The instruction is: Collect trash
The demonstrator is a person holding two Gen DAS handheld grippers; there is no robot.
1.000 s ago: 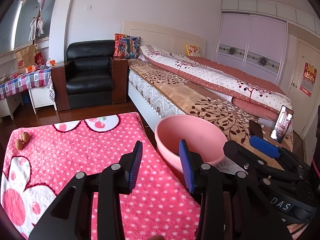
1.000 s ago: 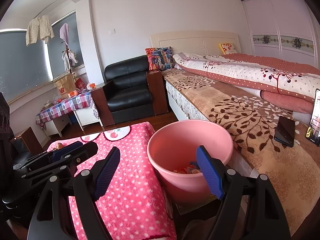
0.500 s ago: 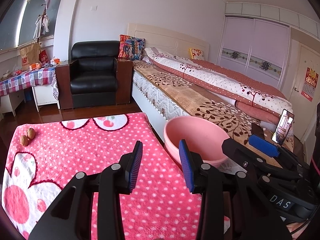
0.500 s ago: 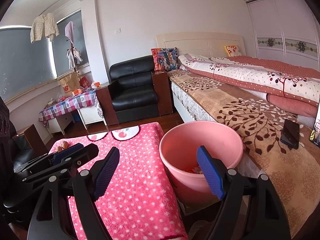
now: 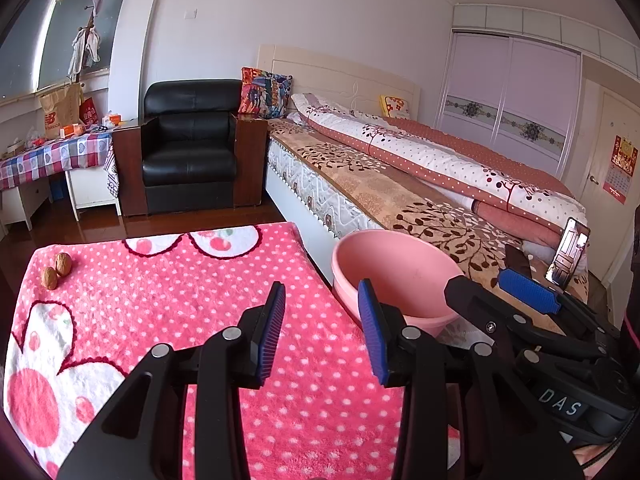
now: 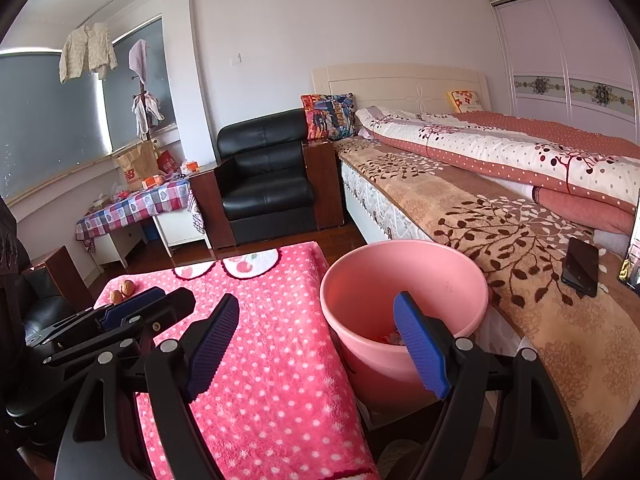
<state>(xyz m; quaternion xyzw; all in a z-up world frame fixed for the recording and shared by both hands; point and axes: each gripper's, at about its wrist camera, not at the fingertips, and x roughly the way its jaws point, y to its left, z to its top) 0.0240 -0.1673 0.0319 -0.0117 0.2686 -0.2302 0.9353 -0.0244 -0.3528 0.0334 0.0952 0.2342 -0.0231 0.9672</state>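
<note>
A pink bucket [image 5: 400,276] [image 6: 404,284] stands on the floor between the pink dotted table cloth [image 5: 168,312] [image 6: 264,360] and the bed, with some colourful scraps at its bottom [image 6: 386,338]. Two walnuts [image 5: 56,270] [image 6: 122,291] lie at the cloth's far left corner. My left gripper [image 5: 322,330] hovers open over the cloth's right part with nothing between its blue pads. My right gripper [image 6: 318,344] stands open and empty in front of the bucket's near rim; it also shows at the right in the left wrist view [image 5: 492,284].
The bed [image 6: 500,216] runs along the right, with a dark phone [image 6: 580,266] lying on its brown cover and a second phone [image 5: 567,254] propped upright. Behind the table are a black armchair [image 5: 188,148], wooden floor and a checked side table [image 5: 52,156] with clutter.
Both views have tilted up slightly, so the cloth, walnuts and bucket sit lower in the pictures. Both grippers stay open and empty.
</note>
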